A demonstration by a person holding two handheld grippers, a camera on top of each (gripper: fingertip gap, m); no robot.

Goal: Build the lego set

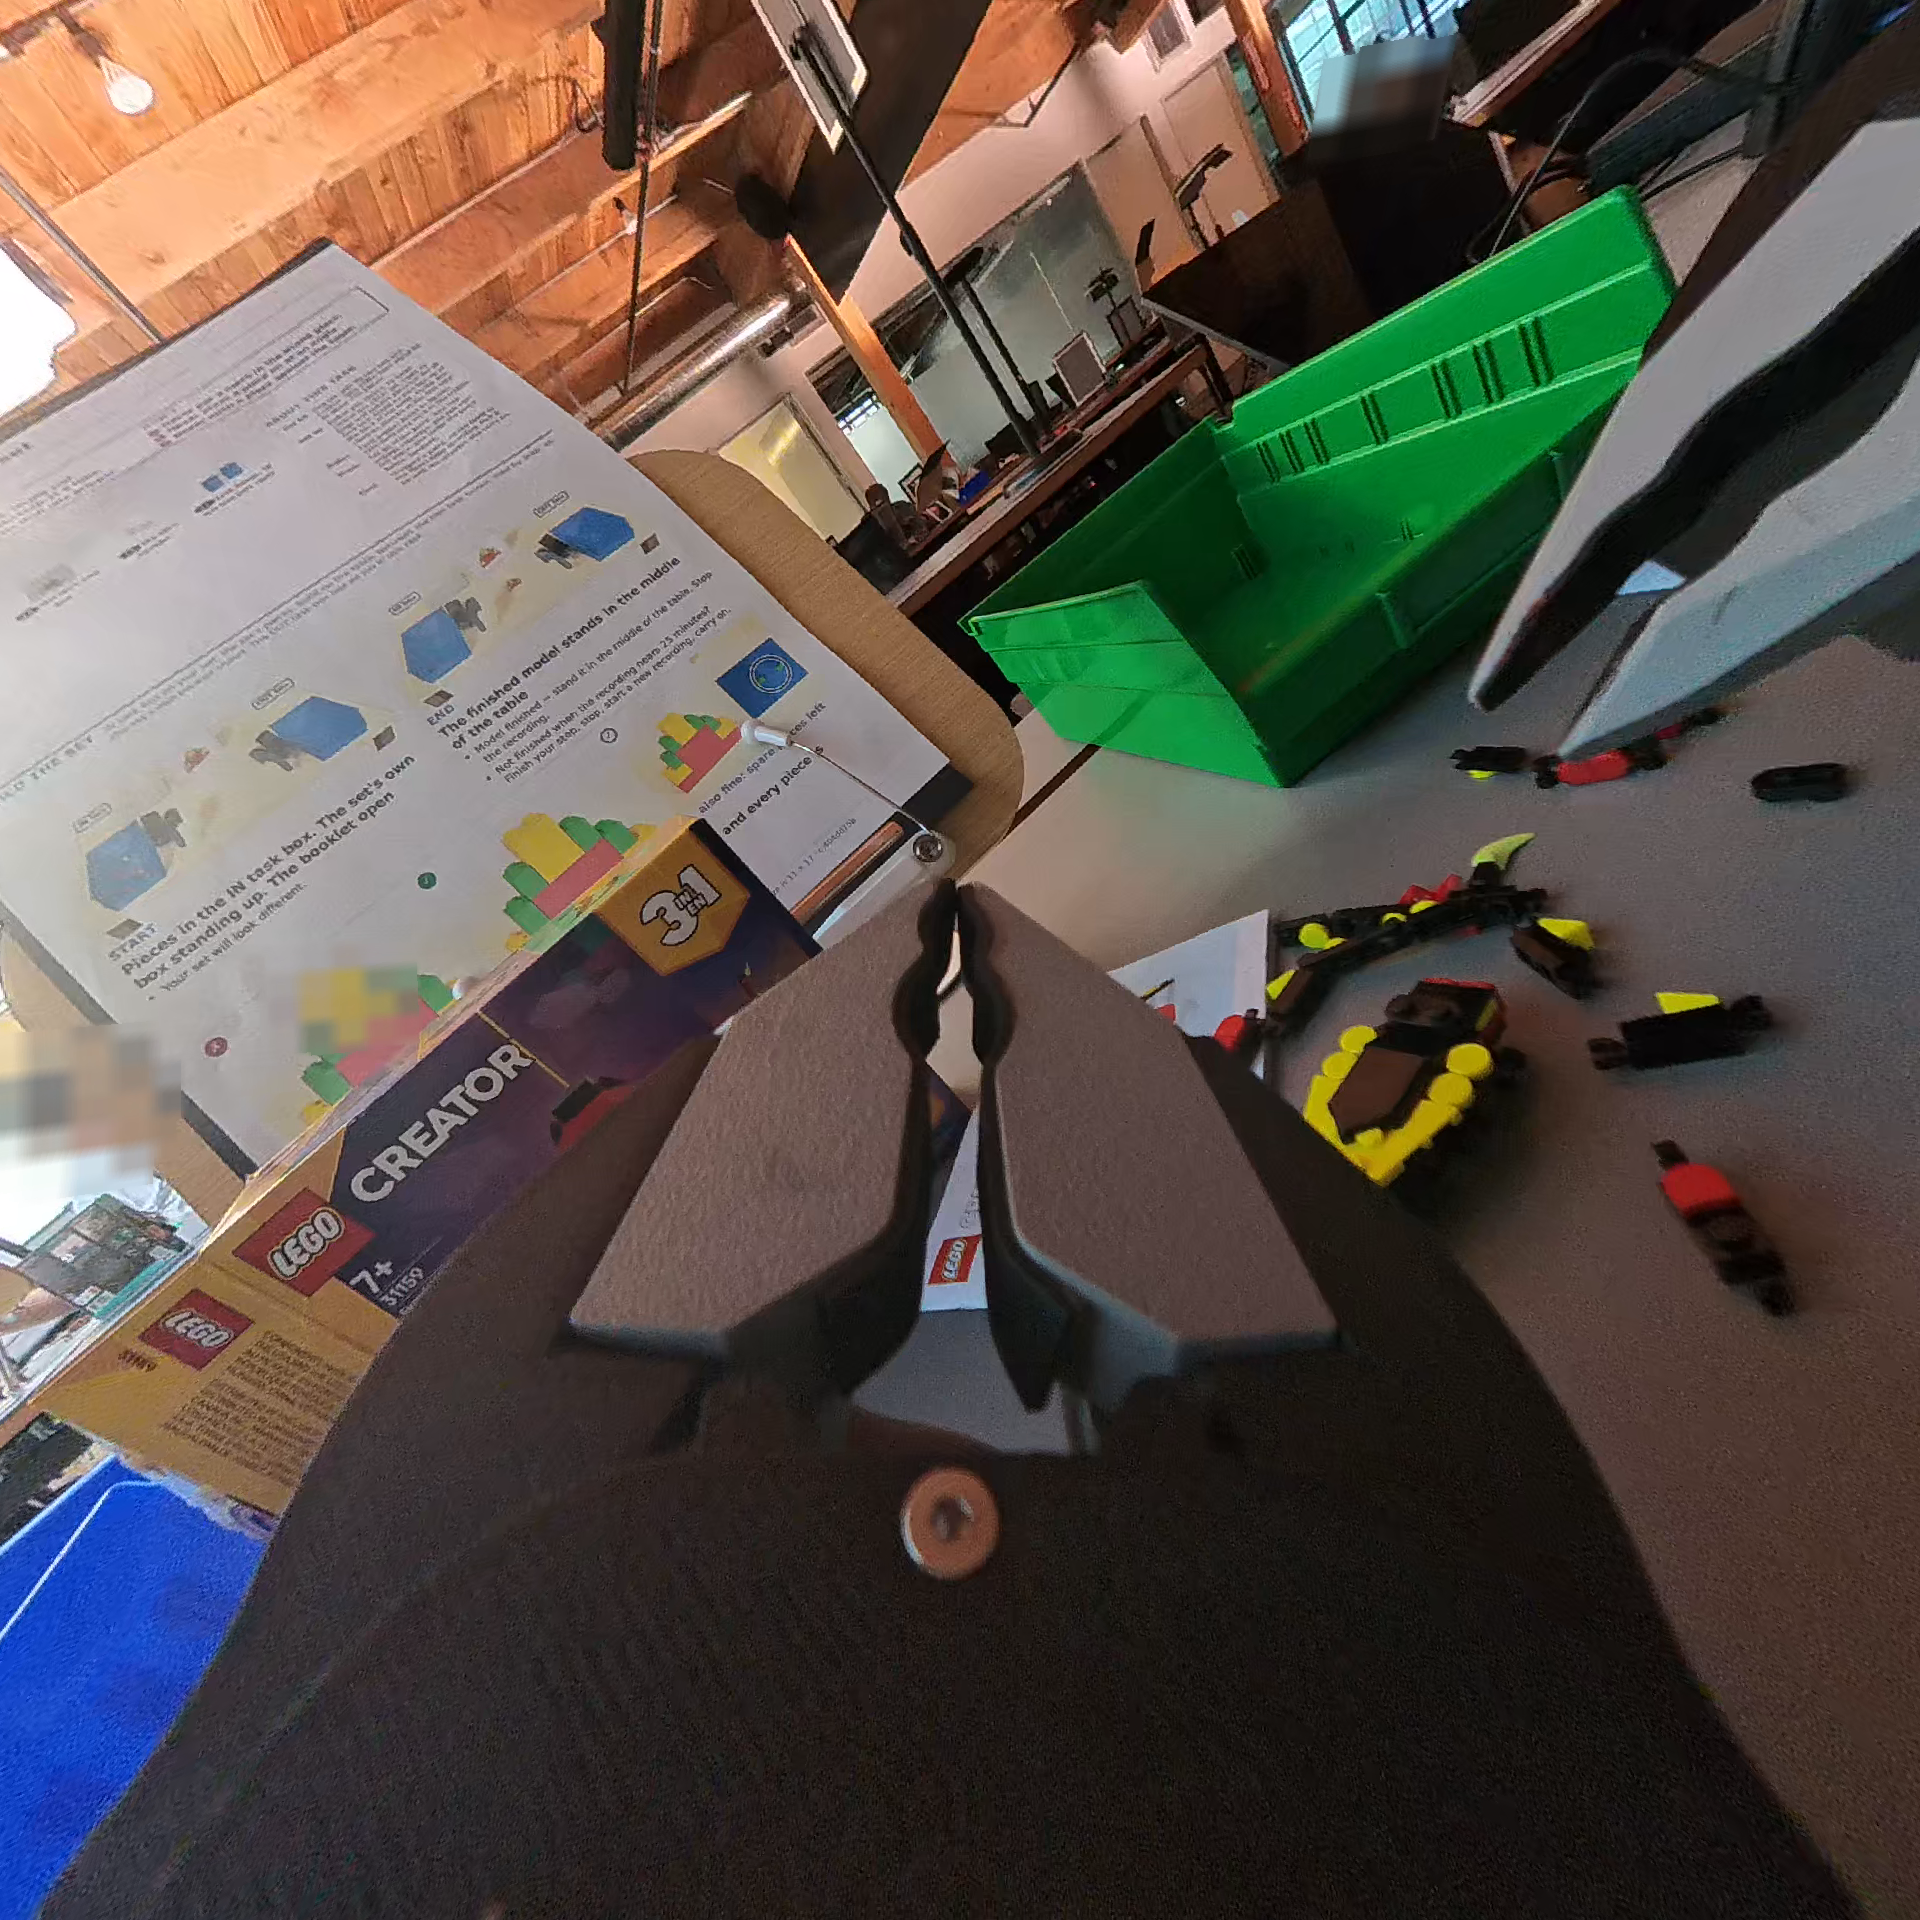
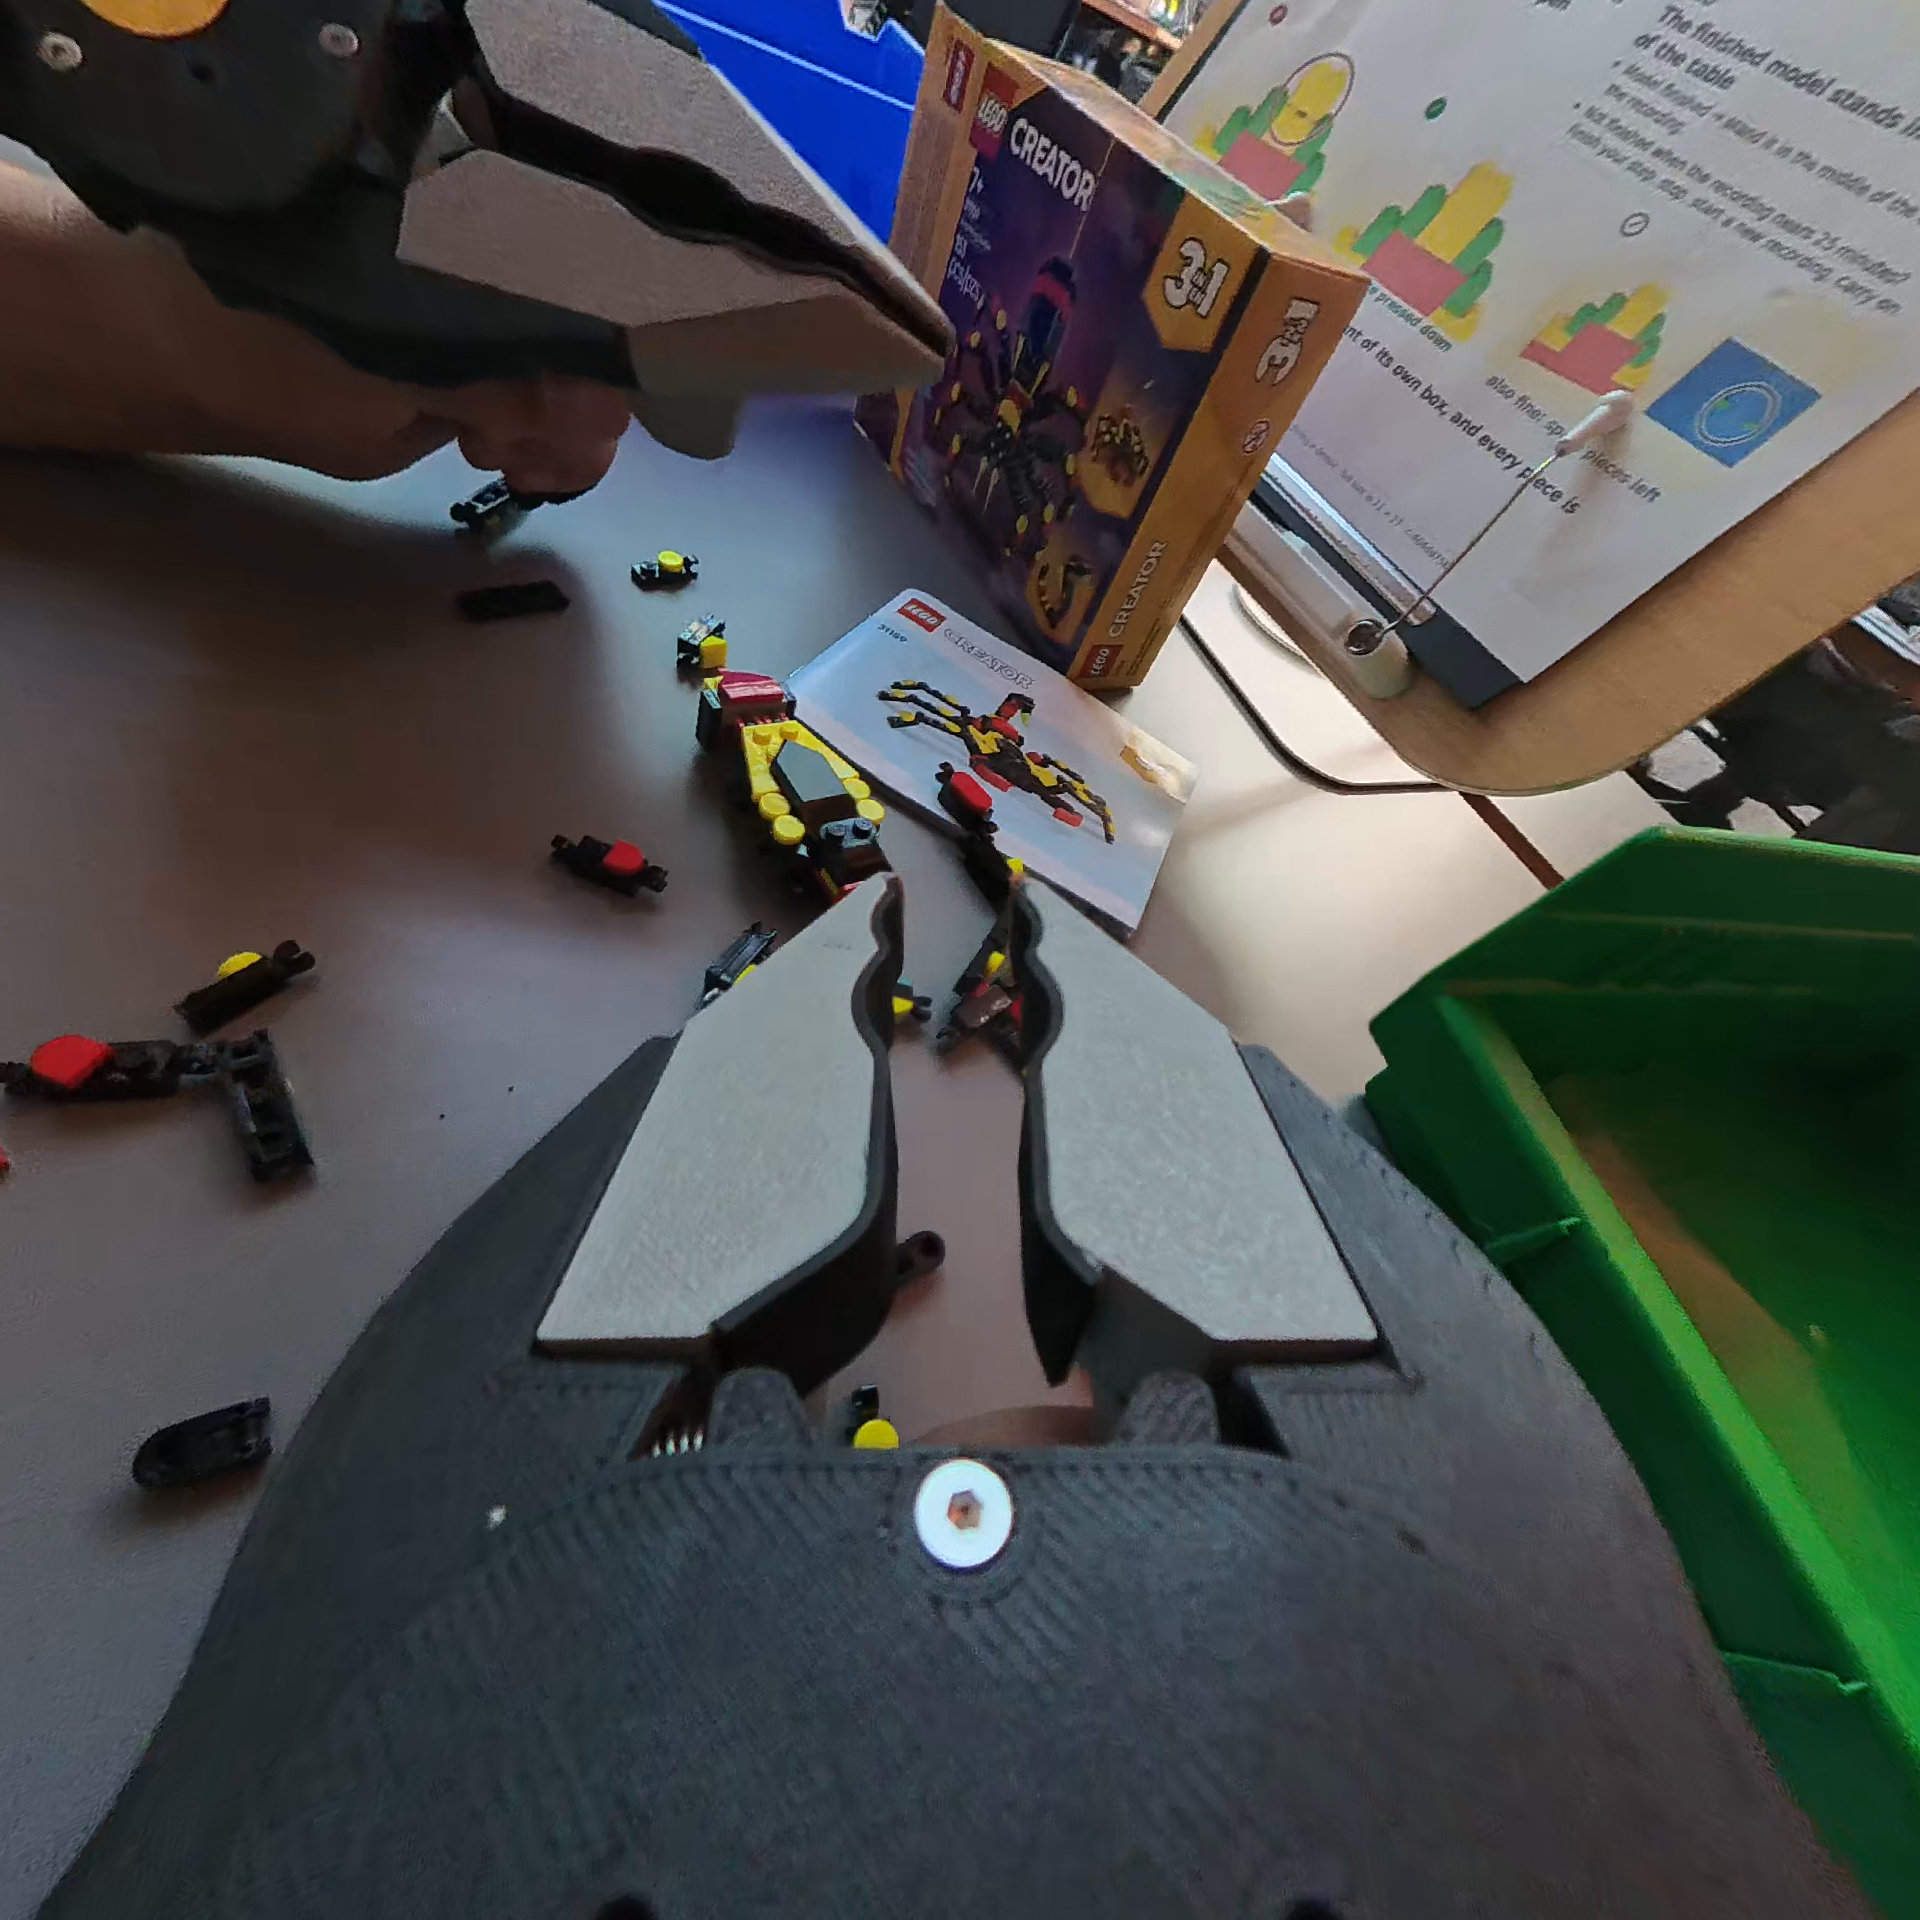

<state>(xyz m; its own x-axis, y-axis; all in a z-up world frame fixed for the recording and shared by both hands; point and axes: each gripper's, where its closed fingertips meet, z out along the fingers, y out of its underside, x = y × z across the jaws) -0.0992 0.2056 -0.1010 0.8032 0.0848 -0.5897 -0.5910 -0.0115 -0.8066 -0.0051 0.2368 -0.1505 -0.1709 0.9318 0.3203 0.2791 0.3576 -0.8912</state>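
Note:
My left gripper (image 1: 956, 904) is shut with nothing between its pads. It hovers above the table near a purple and yellow toy box (image 1: 416, 1195), and also shows at the upper left of the right wrist view (image 2: 935, 348). My right gripper (image 2: 956, 902) is open, low over the grey table (image 2: 312, 727). A small black, red and yellow brick assembly (image 2: 982, 997) lies between its fingers, against the right finger (image 2: 1039, 935). The left finger (image 2: 883, 935) is clear of it. A tiny yellow and black piece (image 2: 909, 1003) lies beside that finger.
A yellow and black brick body (image 2: 800, 790) and several loose pieces lie around. A booklet (image 2: 997, 748) lies before the box (image 2: 1101, 343). A green bin (image 2: 1662, 1143) stands to the right. A printed sheet on a wooden stand (image 2: 1610, 260) rises behind. A blue bin (image 1: 94, 1662) is at the left. The gap from one gripper's tips to the other's is roughly 12 cm.

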